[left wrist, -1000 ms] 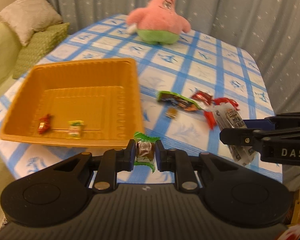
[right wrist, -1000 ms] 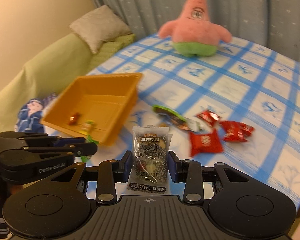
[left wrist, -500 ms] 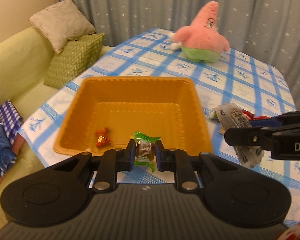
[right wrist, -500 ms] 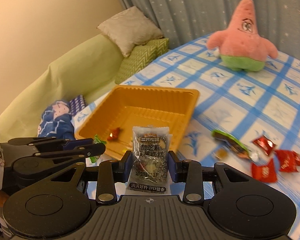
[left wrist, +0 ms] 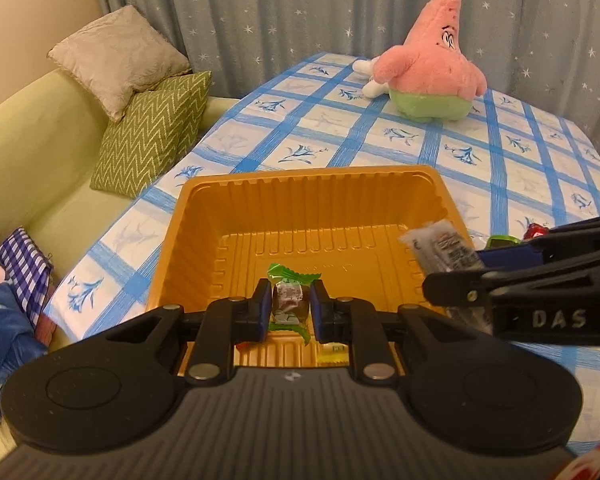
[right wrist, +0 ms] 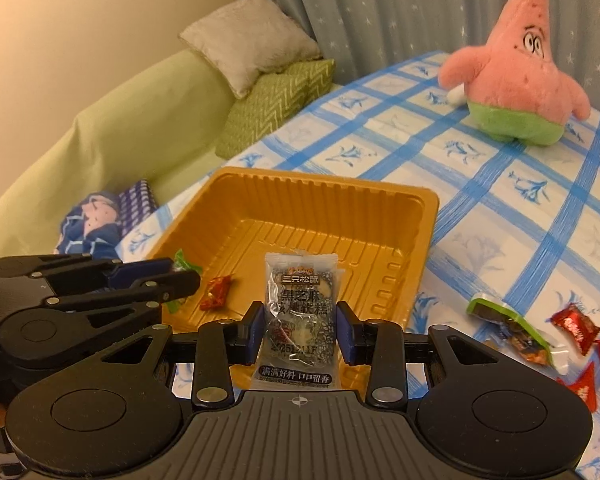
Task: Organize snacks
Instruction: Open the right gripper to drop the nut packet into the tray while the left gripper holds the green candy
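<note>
My left gripper (left wrist: 287, 305) is shut on a small green-wrapped candy (left wrist: 288, 300), held above the near part of the orange tray (left wrist: 300, 184). My right gripper (right wrist: 299, 322) is shut on a clear black-sesame snack packet (right wrist: 299, 308), over the tray's (right wrist: 420, 216) near right side. In the left wrist view that packet (left wrist: 440, 250) pokes out of the right gripper (left wrist: 452, 292) at the tray's right edge. A red candy (right wrist: 217, 292) lies on the tray floor. Loose red candies (right wrist: 576, 326) and a green-wrapped snack (right wrist: 508, 326) lie on the cloth to the right.
A pink star plush (left wrist: 432, 68) sits at the far end of the blue-checked tablecloth (left wrist: 512, 152). Left of the table is a green sofa (left wrist: 24, 152) with a zigzag cushion (left wrist: 152, 132), a beige cushion (left wrist: 116, 56) and a blue doll (right wrist: 92, 224).
Both grippers have travelled left from the loose snacks to over the tray, each keeping its snack. The tray now fills the middle of both views.
</note>
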The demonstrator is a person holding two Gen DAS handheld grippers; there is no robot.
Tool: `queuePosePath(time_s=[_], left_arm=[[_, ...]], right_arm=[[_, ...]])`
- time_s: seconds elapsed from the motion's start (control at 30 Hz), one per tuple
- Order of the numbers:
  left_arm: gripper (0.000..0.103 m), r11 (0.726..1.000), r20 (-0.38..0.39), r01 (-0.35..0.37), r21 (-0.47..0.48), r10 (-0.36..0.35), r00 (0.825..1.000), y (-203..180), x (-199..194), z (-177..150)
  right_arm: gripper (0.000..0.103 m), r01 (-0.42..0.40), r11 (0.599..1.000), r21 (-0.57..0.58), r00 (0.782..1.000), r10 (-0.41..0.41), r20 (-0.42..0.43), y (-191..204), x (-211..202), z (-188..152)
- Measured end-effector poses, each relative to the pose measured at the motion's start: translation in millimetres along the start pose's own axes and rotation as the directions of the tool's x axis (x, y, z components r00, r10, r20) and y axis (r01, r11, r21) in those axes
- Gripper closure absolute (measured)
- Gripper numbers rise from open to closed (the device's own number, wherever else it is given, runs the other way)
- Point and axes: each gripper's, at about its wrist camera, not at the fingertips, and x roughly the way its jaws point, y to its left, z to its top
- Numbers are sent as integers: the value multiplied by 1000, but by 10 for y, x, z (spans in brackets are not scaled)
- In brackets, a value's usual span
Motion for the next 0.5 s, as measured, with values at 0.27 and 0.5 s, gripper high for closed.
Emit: queuePosePath(time_s=[0.27,0.5], left_arm=[[85,999,-34,14,29,-13,999,40,251,38],[85,999,-52,19,31,-18,998,65,371,46]], right_arm=[[65,37,999,3,998,-37,-42,-36,316,25],[65,63,998,8,996,-63,-58,-90,489,40]])
